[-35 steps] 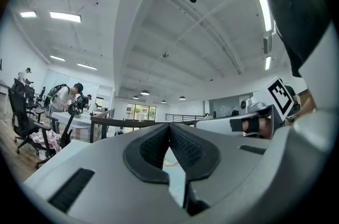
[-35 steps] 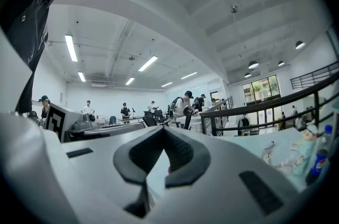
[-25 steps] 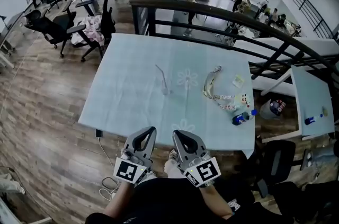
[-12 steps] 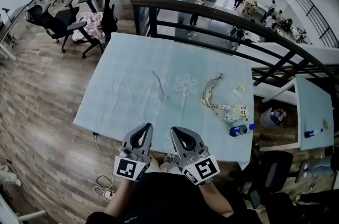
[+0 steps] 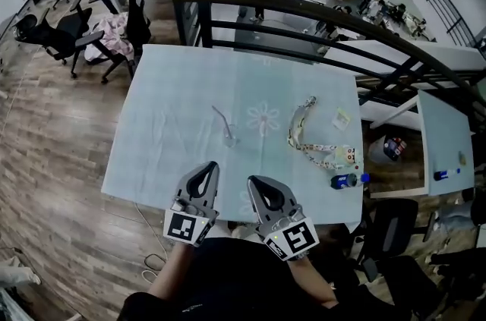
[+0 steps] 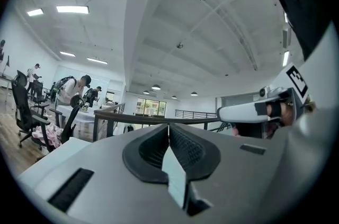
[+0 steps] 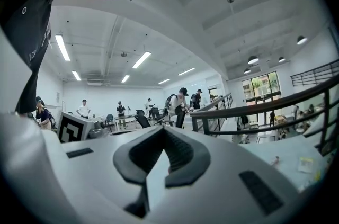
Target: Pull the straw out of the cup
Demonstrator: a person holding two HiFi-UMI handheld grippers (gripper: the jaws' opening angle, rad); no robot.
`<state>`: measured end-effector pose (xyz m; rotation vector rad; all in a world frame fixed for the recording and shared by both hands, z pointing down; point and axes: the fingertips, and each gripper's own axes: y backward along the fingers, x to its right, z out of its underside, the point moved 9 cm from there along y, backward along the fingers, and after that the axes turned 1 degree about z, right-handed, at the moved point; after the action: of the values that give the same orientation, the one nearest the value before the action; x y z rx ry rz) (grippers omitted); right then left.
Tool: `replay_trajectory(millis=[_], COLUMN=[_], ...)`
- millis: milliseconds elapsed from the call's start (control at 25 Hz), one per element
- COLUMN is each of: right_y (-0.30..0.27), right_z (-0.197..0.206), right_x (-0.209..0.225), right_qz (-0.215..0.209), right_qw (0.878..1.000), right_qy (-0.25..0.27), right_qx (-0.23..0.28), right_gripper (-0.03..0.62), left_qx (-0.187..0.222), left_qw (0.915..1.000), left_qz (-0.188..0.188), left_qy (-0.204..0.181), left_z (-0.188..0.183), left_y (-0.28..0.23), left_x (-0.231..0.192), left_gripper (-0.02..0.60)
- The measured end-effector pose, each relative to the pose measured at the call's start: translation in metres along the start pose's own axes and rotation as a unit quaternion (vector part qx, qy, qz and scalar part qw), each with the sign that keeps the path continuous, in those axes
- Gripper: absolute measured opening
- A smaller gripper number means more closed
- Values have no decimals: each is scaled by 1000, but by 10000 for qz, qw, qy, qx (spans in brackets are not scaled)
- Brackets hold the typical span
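On the pale blue table [image 5: 167, 107] stands a small clear cup [image 5: 230, 139] with a thin straw [image 5: 220, 118] leaning out of it to the upper left. My left gripper [image 5: 209, 168] and right gripper [image 5: 254, 180] hover side by side at the table's near edge, well short of the cup. Both point level across the table. The left gripper [image 6: 168, 127] has its jaws pressed together with nothing between them. The right gripper [image 7: 163, 131] is also shut and empty. The cup shows in neither gripper view.
A patterned lanyard [image 5: 302, 136], a small card [image 5: 341, 117] and a lying blue-capped bottle [image 5: 345, 180] sit on the table's right side. A dark railing [image 5: 304, 12] runs behind the table. Office chairs [image 5: 68, 27] stand at the far left on the wooden floor.
Both grippers have moved forward together, and their tips now reach a little over the table's near edge. The jaws stay shut. Cup and straw have not moved.
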<state>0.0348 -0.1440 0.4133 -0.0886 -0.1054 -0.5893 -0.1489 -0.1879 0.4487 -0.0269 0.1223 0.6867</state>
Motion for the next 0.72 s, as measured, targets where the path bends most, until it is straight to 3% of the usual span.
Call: replay_trajectory(millis=[280, 720], right_y=[-35, -65], right_z=[8, 22], right_x=[10, 30], right_qz=[425, 866], right_qw=[9989, 9943], right_qy=[-22, -214], right_qx=[-193, -575], right_gripper=[6, 6], left_qx=[-218, -845], left_qw=[9991, 9944], left_qz=[308, 527], left_qy=[173, 352], left_z=[23, 74], left_y=[-45, -98], left_x=[-43, -78], left_gripper=[14, 15])
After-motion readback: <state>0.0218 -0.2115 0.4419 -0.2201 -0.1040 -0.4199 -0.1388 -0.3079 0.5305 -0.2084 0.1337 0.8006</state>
